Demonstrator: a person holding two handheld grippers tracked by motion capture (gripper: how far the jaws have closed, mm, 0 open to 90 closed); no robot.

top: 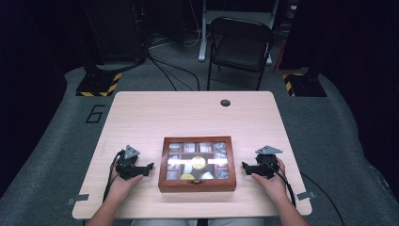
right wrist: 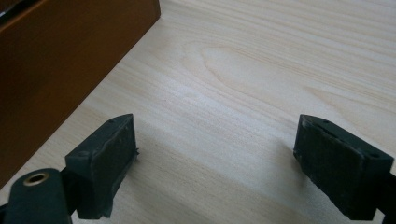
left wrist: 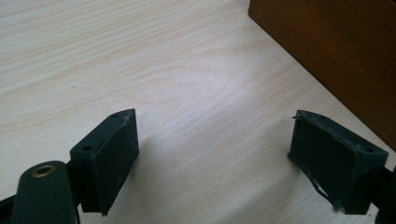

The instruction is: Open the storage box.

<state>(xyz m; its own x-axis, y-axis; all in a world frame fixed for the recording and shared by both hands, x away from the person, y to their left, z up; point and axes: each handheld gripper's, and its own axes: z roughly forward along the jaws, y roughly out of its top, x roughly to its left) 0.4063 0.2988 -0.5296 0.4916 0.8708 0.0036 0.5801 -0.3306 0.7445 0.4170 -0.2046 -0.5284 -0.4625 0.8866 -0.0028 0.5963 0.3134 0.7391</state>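
Box (top: pixel 197 184) sits centred at the near table (top: pixel 155 113) edge, glass lid down, w/ small items visible inside. Left gripper (top: pixel 147 168) and right gripper (top: pixel 245 166) flank it, one per side, tips aimed inward, jaws wide, nothing between them. Likely staged symmetric so both can reach the box; neither touches it.

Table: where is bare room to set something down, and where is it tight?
The table is bare across its whole far half, from the box back to the grommet hole. Bare strips also lie outside each gripper, toward the side edges. It is tight beside the box: the open left gripper and open right gripper flank it closely, apart from it.
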